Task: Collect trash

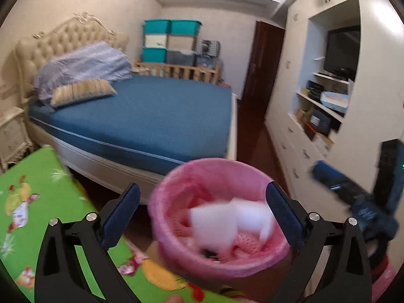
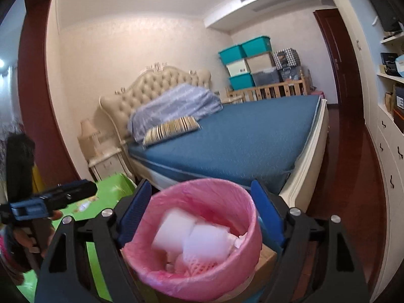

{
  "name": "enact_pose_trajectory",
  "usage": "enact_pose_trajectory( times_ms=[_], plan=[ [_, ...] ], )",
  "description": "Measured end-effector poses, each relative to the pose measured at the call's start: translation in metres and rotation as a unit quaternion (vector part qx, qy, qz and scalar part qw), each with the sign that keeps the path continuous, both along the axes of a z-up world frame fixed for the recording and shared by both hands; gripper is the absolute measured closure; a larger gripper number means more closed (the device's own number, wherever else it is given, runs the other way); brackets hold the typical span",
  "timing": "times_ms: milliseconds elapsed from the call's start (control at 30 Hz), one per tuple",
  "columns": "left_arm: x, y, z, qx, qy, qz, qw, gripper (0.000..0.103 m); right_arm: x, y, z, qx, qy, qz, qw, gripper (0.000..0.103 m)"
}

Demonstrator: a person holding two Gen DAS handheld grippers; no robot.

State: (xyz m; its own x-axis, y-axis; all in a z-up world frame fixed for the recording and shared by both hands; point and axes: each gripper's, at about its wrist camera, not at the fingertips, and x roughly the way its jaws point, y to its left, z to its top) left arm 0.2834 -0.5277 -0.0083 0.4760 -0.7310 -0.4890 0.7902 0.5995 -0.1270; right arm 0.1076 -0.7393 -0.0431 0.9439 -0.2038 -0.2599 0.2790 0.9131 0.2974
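Two blurred white rectangular pieces of trash lie tilted inside the upright pink-lined round bin, beside the blue bed. Left gripper and right gripper stand wide apart above the bin, holding nothing.

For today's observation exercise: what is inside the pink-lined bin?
Inside the bin: two blurred white pieces over pink foam netting. Anything beneath them, and the bottom, is covered.
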Motion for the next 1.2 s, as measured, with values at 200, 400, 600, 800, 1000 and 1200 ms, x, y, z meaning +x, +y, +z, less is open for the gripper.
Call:
enact_pose_trajectory(
  times_ms=[200,400,600,800,1000,1200],
  plan=[
    [-0.035,0.057,0.012,-0.003,-0.051,0.041,0.9978,0.006,-0.072,0.033,0.017,-0.029,-0.017,-0.016,0.999,0.024],
    [-0.091,0.104,0.023,-0.020,-0.109,0.073,0.9911,0.006,-0.117,0.092,0.012,-0.099,0.030,-0.049,0.993,0.011],
    [-0.129,0.131,0.022,-0.014,-0.110,0.088,0.9899,0.006,-0.128,0.131,0.007,-0.146,0.069,-0.074,0.984,0.005],
    [-0.146,0.152,0.011,-0.003,-0.110,0.097,0.9892,0.006,-0.108,0.162,0.005,-0.172,0.094,-0.053,0.979,0.005],
    [-0.157,0.152,0.000,0.008,-0.115,0.082,0.9899,0.006,-0.105,0.160,0.009,-0.156,0.094,-0.054,0.982,0.005],
    [-0.159,0.148,-0.006,0.012,-0.111,0.077,0.9908,0.006,-0.107,0.162,0.014,-0.155,0.092,-0.046,0.983,0.005]
  ],
)
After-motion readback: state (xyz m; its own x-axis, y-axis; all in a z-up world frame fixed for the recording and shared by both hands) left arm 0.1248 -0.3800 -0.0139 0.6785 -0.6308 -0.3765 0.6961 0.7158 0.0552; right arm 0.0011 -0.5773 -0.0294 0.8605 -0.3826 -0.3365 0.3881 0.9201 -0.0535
